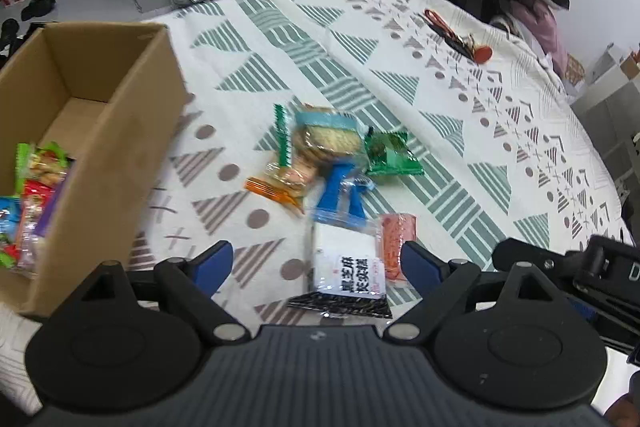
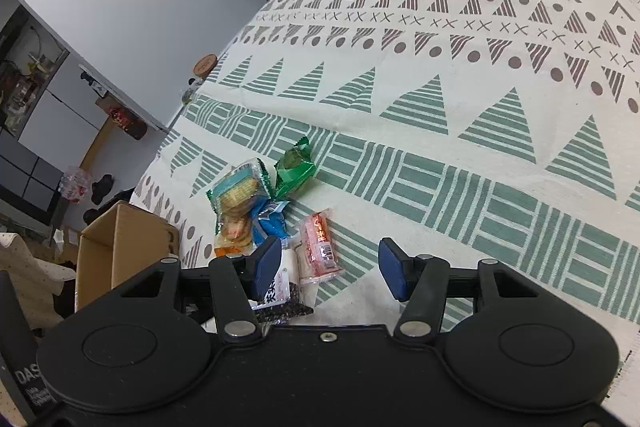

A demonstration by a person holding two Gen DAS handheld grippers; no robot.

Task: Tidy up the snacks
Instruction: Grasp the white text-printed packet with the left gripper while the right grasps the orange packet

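Left wrist view: the left gripper (image 1: 316, 263) hangs over a patterned tablecloth (image 1: 400, 39), its blue-padded jaws spread wide apart and holding nothing. Between and just beyond them lies a white packet with black lettering (image 1: 350, 269), and a pink packet (image 1: 397, 241) sits touching its right edge. Farther off is a small pile — a blue packet (image 1: 340, 193), a cracker packet (image 1: 326, 139) with a teal top, an orange packet (image 1: 278, 185) on its left and a green packet (image 1: 392, 153) on its right. At the left stands an open cardboard box (image 1: 120, 131) with several bright packets (image 1: 32, 195) already in its near end. Keys with a red fob (image 1: 464, 41) lie at the far right of the cloth.

In the right wrist view the right gripper (image 2: 328, 267) is also spread wide and empty, low over the cloth — the pink packet lies just beyond its left finger (image 2: 266, 261), and the white packet is partly hidden behind that finger.
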